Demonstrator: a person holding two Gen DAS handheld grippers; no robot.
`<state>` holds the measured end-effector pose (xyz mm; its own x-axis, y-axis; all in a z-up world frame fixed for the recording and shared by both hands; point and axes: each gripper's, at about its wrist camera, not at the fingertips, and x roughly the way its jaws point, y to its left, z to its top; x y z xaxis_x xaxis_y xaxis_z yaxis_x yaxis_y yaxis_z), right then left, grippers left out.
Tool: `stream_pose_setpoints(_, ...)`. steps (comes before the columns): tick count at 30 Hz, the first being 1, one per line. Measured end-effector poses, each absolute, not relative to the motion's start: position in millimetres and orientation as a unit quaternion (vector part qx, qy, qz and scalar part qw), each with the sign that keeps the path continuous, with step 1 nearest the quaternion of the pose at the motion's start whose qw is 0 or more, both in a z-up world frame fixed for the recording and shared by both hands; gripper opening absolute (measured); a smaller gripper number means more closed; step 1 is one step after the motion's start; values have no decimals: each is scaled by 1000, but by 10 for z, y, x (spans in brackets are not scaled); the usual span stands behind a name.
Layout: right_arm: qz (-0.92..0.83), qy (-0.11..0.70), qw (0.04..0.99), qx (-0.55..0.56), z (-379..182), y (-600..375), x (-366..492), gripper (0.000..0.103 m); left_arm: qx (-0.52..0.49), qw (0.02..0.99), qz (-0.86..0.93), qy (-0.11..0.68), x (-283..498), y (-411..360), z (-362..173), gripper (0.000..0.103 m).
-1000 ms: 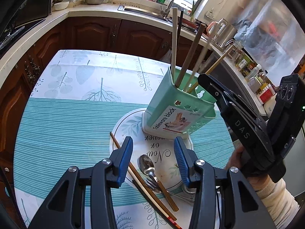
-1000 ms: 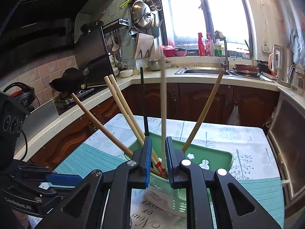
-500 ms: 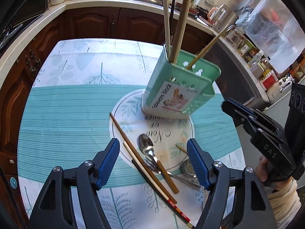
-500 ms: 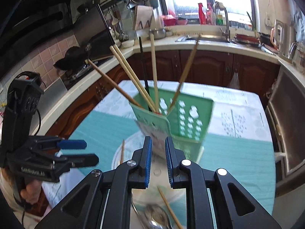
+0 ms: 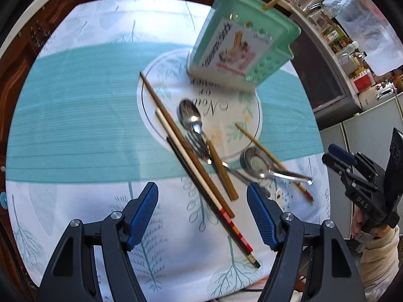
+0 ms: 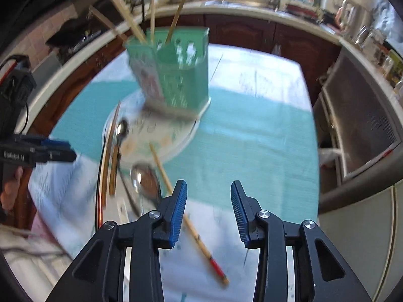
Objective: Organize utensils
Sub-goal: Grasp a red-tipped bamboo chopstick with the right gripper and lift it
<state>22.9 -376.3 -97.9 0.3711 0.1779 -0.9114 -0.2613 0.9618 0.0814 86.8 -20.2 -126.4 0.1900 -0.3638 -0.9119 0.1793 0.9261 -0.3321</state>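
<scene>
The left gripper (image 5: 202, 211) is seen with its blue pads spread wide and nothing held between them, poised above the near ends of a bundle of long chopsticks (image 5: 194, 166) lying diagonally on the patterned tablecloth (image 5: 75, 125). The right gripper (image 6: 209, 211) is likewise parted and empty; a single pale chopstick with a red tip (image 6: 187, 222) is seen passing beneath its left pad, though no contact can be made out through the blur. Outward from the grippers, the loose utensils are found heaped together: a shiny spoon (image 5: 190, 115) with its bowl on the round placemat (image 5: 252, 108), a fork (image 5: 199, 143) half hidden beside it, a short brown stick (image 5: 221, 168), and a second spoon (image 5: 257, 162) crossed by the red-tipped chopstick. Farther back, the green tableware holder (image 5: 241, 42) stands on the placemat, and several chopsticks are already standing in it, leaning in different directions. The task is judged to be partly done: some sticks have been stowed, while both spoons, the fork and at least five sticks remain to be put away.
</scene>
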Motion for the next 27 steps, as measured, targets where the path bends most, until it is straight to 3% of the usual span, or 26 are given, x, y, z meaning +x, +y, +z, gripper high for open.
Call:
stream_pose_setpoints(9,206,627,735,-157,-1439,-3533,-109,35,-81,734,-169,652,667,-244,-1499,71)
stream_pose_setpoints(16,227,657,692,-197,-1647,-3423,40,22,-88,722,-171,665,598,-242,-1563,71)
stream_pose_setpoints(27,261,676,654,-218,-1680,-3358,166,21,-88,713,-173,674,613,-257,-1591,71)
